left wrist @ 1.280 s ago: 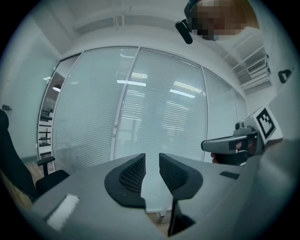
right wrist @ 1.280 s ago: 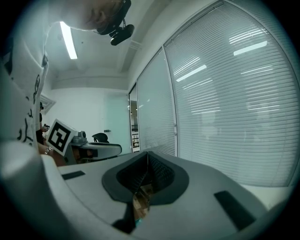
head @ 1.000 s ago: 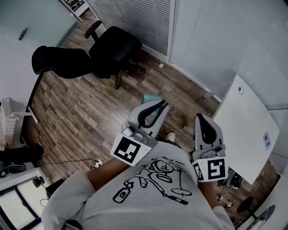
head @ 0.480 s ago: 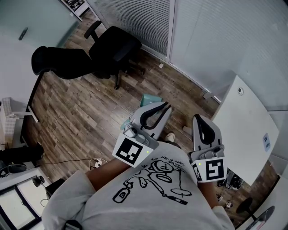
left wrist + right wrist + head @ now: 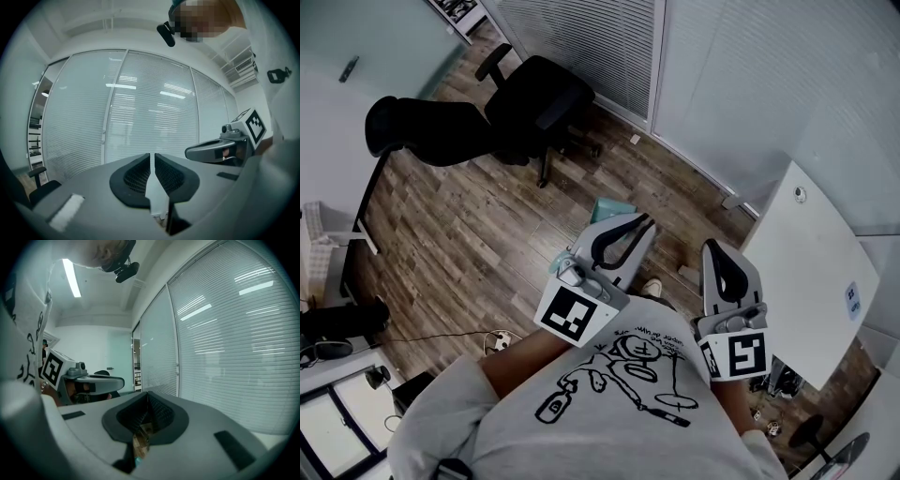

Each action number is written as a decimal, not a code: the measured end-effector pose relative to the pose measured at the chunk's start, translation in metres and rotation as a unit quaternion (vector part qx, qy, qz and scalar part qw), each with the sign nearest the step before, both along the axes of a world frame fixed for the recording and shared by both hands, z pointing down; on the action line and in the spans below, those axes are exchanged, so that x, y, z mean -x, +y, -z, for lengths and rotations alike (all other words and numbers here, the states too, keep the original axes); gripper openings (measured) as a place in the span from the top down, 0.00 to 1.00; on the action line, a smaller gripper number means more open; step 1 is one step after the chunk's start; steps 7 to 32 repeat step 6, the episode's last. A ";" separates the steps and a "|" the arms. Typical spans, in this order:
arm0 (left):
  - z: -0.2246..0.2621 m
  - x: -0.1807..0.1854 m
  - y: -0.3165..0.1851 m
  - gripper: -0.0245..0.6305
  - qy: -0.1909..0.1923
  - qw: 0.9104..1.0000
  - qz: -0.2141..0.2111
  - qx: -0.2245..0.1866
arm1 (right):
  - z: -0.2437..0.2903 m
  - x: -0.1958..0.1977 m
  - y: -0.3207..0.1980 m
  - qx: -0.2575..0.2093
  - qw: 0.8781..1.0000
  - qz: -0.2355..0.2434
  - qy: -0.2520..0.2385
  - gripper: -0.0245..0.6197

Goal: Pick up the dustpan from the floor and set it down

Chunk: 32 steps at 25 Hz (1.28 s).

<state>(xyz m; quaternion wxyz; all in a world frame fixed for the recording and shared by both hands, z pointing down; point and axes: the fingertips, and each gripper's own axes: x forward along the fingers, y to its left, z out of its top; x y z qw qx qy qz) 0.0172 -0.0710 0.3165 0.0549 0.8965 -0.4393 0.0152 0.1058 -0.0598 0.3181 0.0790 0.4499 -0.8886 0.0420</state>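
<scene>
Nearest, the left gripper (image 5: 643,221) and the right gripper (image 5: 717,247) are held level, both with jaws closed on nothing, so no reach seems begun. Farther off, the teal dustpan (image 5: 608,207) is left on the floor (image 5: 469,234), partly hidden beyond the left gripper.

Two hand-held grippers (image 5: 639,225) (image 5: 719,248), one black office chair (image 5: 534,98), one white table (image 5: 802,272)

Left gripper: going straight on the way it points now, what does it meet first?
Probably the glass wall with blinds. The left gripper, jaws shut and empty, points level at it with nothing showing between; depth is unclear.
</scene>
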 end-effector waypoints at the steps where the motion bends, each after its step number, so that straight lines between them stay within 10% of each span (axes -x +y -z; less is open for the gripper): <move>1: 0.000 0.000 0.000 0.92 0.001 1.000 0.001 0.001 | 0.000 -0.001 0.000 0.000 1.000 0.000 0.000 0.96; 32: -0.001 -0.002 0.000 0.92 0.003 1.000 0.002 0.002 | -0.001 -0.003 0.001 0.001 1.000 0.000 0.001 0.96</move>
